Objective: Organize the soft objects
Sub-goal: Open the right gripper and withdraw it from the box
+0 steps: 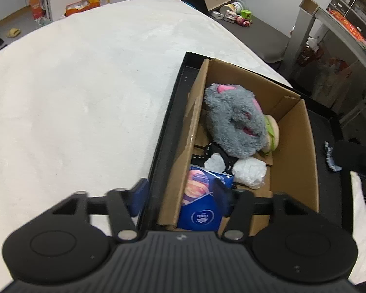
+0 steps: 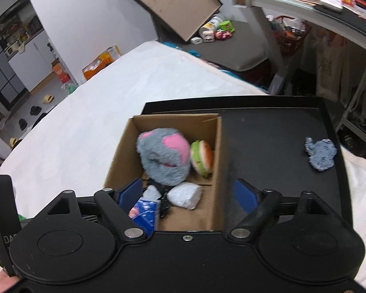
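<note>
An open cardboard box (image 1: 292,146) (image 2: 119,161) stands in a black tray (image 1: 173,112) (image 2: 268,134) on a white bed. Inside lie a grey and pink plush (image 1: 234,122) (image 2: 163,161), a burger plush (image 1: 272,134) (image 2: 202,158), a white crumpled wad (image 1: 250,172) (image 2: 185,195), a black lacy piece (image 1: 207,151) and a blue pack (image 1: 202,205) (image 2: 144,212). My left gripper (image 1: 180,193) hangs open over the box's near left wall, the pack below it untouched. My right gripper (image 2: 188,195) is open above the box's near right side, holding nothing. A blue-grey knitted piece (image 2: 320,155) (image 1: 330,158) lies on the tray's right side.
The white bed cover (image 1: 85,97) (image 2: 109,112) spreads left of the tray. A desk (image 2: 305,0) with clutter under it stands at the right. A box lid (image 2: 170,2) leans on the far wall beside small toys (image 2: 214,31). Slippers and orange boxes lie on the floor.
</note>
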`<state>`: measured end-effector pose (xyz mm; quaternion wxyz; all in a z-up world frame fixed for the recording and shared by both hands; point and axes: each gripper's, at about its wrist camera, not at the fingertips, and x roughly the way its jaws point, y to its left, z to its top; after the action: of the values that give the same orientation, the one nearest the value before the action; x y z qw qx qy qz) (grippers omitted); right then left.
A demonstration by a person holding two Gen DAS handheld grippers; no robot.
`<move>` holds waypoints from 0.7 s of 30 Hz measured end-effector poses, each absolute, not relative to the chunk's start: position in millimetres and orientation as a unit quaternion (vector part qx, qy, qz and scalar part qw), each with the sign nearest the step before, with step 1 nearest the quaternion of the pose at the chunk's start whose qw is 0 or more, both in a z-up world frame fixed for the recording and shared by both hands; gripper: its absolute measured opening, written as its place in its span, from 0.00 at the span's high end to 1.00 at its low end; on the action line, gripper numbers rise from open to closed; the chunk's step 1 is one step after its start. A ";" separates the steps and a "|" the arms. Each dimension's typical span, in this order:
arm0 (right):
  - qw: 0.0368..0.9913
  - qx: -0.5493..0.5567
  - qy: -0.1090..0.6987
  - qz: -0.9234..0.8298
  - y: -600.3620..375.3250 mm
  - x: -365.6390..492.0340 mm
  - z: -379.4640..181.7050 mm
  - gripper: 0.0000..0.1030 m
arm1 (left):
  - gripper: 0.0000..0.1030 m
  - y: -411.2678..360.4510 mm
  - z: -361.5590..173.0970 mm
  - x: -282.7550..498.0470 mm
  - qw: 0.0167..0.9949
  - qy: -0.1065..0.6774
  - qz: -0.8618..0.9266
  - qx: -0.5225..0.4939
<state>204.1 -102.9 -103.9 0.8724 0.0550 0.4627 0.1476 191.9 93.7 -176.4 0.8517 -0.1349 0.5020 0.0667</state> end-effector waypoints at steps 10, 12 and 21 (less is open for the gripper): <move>0.883 0.079 0.449 0.108 -153.8 215.3 -118.1 0.11 | 0.25 75.4 -175.1 197.9 0.853 0.505 0.064 -0.120; 0.884 0.084 0.448 0.100 -164.6 217.2 -122.9 0.11 | 0.24 73.2 -174.6 198.8 0.853 0.504 0.066 -0.118; 0.882 0.102 0.454 0.077 -199.7 228.1 -144.3 0.11 | 0.23 59.6 -179.1 206.9 0.851 0.511 0.076 -0.094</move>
<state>228.1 -199.7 -144.3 0.8819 0.1016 0.4538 0.0774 206.9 59.6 -179.1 0.8511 -0.0937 0.5109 0.0760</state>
